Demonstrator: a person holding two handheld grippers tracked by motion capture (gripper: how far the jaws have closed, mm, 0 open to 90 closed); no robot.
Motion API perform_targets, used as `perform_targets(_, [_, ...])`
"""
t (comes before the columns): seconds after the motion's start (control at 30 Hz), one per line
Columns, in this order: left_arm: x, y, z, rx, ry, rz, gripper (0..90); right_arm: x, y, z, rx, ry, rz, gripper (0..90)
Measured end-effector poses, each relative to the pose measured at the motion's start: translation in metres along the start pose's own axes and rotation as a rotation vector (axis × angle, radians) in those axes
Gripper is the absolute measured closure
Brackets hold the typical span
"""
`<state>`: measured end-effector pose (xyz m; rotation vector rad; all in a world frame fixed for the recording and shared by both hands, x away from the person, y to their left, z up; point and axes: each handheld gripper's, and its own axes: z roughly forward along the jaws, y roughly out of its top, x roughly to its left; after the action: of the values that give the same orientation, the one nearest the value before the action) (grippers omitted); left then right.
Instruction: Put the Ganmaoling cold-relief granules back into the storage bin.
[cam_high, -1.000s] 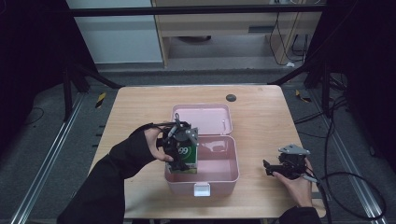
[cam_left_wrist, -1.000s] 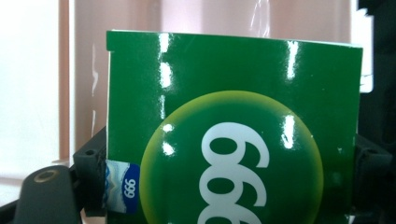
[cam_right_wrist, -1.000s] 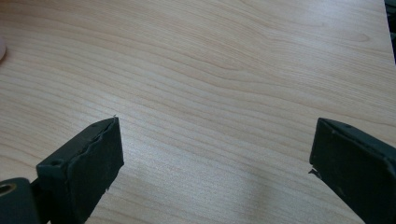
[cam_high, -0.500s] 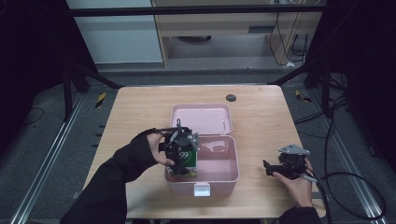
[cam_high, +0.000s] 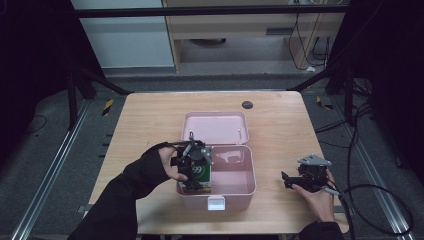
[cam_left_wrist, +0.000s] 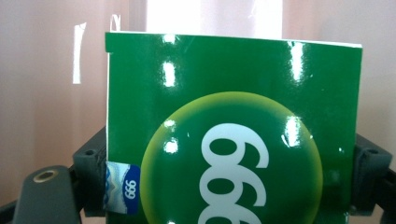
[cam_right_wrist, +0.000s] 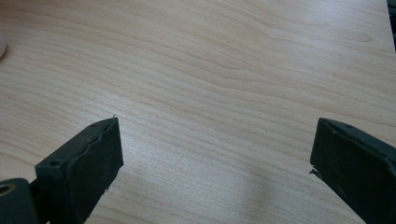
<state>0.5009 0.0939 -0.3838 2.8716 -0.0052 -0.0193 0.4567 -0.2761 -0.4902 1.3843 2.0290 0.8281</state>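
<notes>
A green box printed with a white "999" (cam_high: 199, 175) (cam_left_wrist: 233, 126) sits clamped between the jaws of my left gripper (cam_high: 196, 172) (cam_left_wrist: 231, 186), inside the left end of an open pink case (cam_high: 250, 176). The pink inner wall of the case (cam_left_wrist: 42, 93) rises close behind the box. My right gripper (cam_high: 287, 180) (cam_right_wrist: 215, 158) rests low over the bare wood of the table, to the right of the case, with its jaws wide apart and nothing between them.
The pink lid (cam_high: 215, 127) lies flat behind the case. A white latch (cam_high: 216, 202) sticks out at the case's front. A small dark disc (cam_high: 247, 104) lies near the table's far edge. Cables (cam_high: 370, 200) trail off the table's right side.
My left gripper has sunk with the green box, deeper into the pink case. The right gripper has kept still.
</notes>
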Motion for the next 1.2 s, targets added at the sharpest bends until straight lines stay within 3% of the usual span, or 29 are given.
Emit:
perform_targets(0.4, [0.001, -0.007, 0.012, -0.003, 0.011, -0.032, 12.7, 0.0, 0.0, 0.0, -0.001, 0.0, 0.007, 2.3])
perform_targets(0.5, [0.002, -0.009, 0.01, -0.035, -0.006, -0.046, 10.4, 0.0, 0.0, -0.001, -0.002, 0.002, 0.006, 2.2])
perform_targets(0.6, [0.001, -0.009, 0.0, -0.086, -0.002, -0.054, 9.8, 0.0, 0.0, -0.001, 0.0, 0.002, 0.007, 2.0])
perform_targets(0.83, [-0.008, -0.01, -0.031, -0.142, 0.042, -0.03, 12.3, 0.0, 0.001, -0.001, 0.0, 0.001, 0.005, 1.8])
perform_targets(0.97, [-0.015, -0.014, -0.052, -0.185, 0.086, -0.025, 15.6, -0.001, 0.001, -0.001, 0.001, -0.002, 0.005, 1.8])
perform_targets(1.2, [-0.023, -0.037, -0.087, -0.278, 0.154, -0.081, 22.0, -0.001, 0.001, -0.002, -0.004, 0.002, 0.013, 2.4])
